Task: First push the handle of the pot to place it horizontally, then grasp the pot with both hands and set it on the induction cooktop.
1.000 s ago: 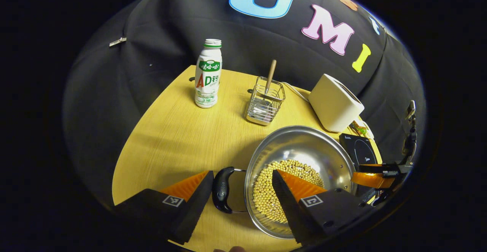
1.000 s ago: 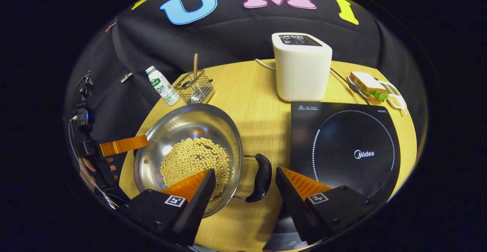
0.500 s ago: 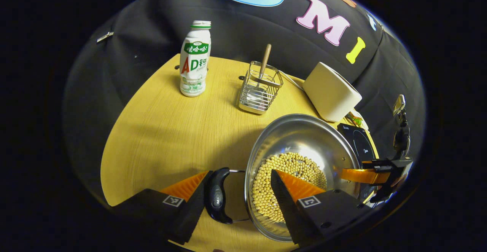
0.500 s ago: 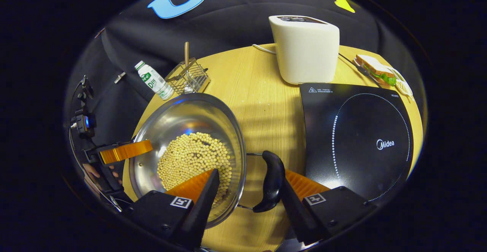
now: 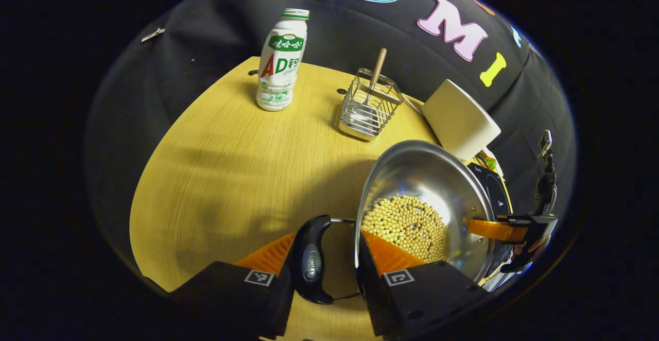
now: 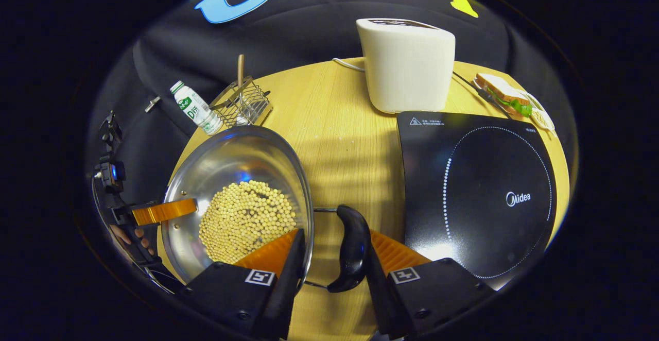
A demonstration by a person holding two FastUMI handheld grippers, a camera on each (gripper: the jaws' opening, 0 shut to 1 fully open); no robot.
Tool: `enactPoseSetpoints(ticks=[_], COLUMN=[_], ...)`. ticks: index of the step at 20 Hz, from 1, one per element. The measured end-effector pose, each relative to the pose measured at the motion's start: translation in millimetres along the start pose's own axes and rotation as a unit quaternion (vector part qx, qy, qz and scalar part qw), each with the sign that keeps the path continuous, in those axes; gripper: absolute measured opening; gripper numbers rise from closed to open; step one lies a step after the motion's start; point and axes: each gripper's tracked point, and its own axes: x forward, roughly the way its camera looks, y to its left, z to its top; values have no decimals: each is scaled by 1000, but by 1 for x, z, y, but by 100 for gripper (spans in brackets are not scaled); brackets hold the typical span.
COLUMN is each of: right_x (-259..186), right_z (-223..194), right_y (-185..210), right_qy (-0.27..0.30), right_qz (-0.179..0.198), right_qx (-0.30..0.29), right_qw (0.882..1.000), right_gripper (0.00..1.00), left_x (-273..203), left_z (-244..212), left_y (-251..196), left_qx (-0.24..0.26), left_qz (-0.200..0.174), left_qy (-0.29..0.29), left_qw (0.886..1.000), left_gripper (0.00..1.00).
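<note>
holding soybeans (image 6: 247, 217), steel pot (image 6: 226, 160) is clamped at each black handle (image 5: 311, 261) by left gripper (image 5: 324, 274) and right gripper (image 6: 332, 263).

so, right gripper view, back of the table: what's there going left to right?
Milk bottle → wire utensil rack → toaster → sandwich.

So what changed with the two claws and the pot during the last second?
Both claws narrowed: the left claw around one black handle, the right claw around the other; full clamping is unclear. The pot seems lifted. Cooktop, toaster, bottle stayed.
</note>
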Motion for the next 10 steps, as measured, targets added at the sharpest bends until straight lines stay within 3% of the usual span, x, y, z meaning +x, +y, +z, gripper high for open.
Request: enactPoseSetpoints(ticks=[5, 6, 7, 10], right_x=[7, 2, 1, -7], right_z=[-4, -1, -2, -10], right_y=[2, 2, 1, 1], right_qy=[15, 20, 20, 27], right_qz=[15, 15, 14, 14], right_qx=[46, 37, 26, 18], right_qw=[999, 999, 999, 999], right_gripper=[57, 48, 52, 53], left_x=[1, -1, -2, -9], left_z=[-2, -2, -2, -12], left_y=[-1, 0, 0, -4], left_qx=[-6, 1, 3, 0], left_qz=[3, 6, 8, 10], left_qy=[1, 3, 2, 4], left_qw=[1000, 1000, 1000, 1000], left_gripper=[59, 58, 56, 56])
